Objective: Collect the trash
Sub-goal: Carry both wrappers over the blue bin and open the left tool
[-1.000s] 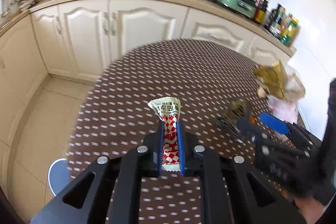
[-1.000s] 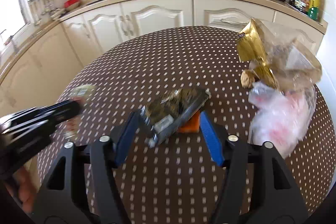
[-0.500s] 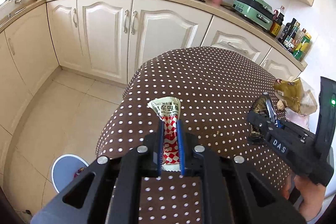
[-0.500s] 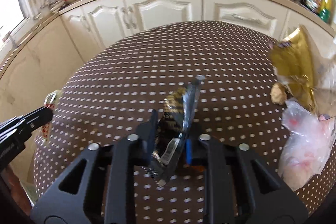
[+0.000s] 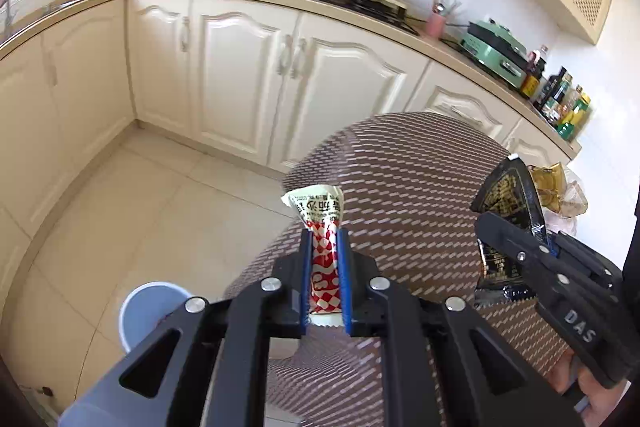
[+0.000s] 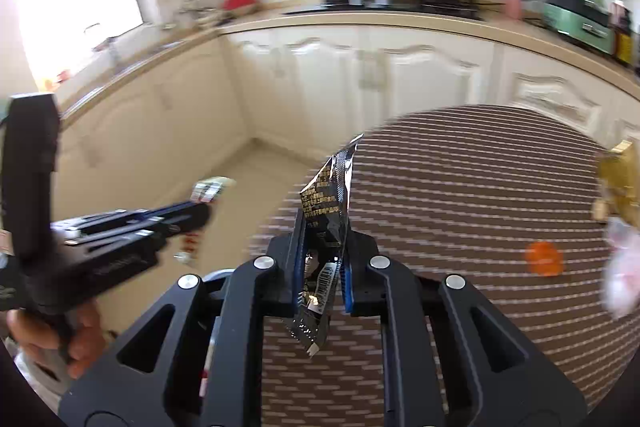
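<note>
Left wrist view: the round counter point(image 5: 420, 195) with its dotted brown cloth is shown at right, the tiled floor point(image 5: 140, 211) at left, and a pale blue bin point(image 5: 150, 307) is seen on the floor beside the counter's near-left edge. The left gripper point(image 5: 325, 259) is clamped on a red-and-white checked wrapper point(image 5: 320, 227), held upright off the counter's left edge. The right gripper point(image 5: 516, 247) is closing on a black foil packet point(image 5: 506, 195), which is pinched between its pads above the counter's near edge. At the counter's far-right edge a gold bag point(image 5: 548, 183) is left lying; in the right wrist view a small orange scrap point(image 6: 544, 258) is seen on the cloth. Both wrappers are judged thin and slippery, gripped by a narrow strip only; a quick swing toward the bin could let one slide free, and a release made short of the rim would drop it on the floor.
</note>
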{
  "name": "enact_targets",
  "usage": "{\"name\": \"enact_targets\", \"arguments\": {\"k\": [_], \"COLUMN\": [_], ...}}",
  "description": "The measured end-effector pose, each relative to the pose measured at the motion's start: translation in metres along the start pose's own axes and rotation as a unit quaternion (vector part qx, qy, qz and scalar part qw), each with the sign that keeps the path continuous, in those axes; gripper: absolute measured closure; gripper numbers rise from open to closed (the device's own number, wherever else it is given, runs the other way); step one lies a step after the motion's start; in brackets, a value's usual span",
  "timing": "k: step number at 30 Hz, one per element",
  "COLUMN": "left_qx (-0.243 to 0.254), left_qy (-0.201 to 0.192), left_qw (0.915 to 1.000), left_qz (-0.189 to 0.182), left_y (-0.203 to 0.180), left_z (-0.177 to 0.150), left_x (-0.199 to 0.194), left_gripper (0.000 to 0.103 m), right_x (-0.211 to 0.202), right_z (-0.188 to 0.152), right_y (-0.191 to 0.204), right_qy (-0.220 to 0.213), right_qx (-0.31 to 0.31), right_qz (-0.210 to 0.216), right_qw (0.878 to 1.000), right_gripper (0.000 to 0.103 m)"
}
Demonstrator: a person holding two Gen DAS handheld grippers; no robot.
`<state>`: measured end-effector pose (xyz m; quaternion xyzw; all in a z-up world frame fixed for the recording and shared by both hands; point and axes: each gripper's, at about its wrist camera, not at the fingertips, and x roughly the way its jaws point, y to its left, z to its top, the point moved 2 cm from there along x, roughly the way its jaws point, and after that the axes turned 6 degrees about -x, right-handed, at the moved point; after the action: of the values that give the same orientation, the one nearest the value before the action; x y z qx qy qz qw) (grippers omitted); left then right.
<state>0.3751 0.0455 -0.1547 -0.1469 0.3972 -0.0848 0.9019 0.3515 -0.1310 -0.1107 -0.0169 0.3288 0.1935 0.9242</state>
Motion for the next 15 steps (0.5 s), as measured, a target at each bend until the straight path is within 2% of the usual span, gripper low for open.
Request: {"name": "enact_targets", "arguments": {"k": [5,8,15], "left_qx": [-0.028,-0.050,-0.115], "left_qy": [0.001,0.008,0.064], "left_qw": [0.9994,0.9980,0.9880], "left_qz": [0.022,0.040,0.081], "left_y": [0.067,0.110,0.213], "left_z": [-0.016,-0.032,-0.080], "left_x": [-0.019,-0.024,0.006], "left_gripper": [0.092,0.092,0.092], "right_x": [0.026,0.055,0.143], "right_z": [-0.001,-0.011,-0.061], "right_y": [0.075,0.119,0.202], "right_qy": [0.015,0.040,0.125], "right_qx": [-0.034,-0.045,-0.061], "right_qz": [0.058,0.089,0.134], "right_qw": [0.998,0.994,0.981], "right_gripper": [0.088,0.088,0.088]}}
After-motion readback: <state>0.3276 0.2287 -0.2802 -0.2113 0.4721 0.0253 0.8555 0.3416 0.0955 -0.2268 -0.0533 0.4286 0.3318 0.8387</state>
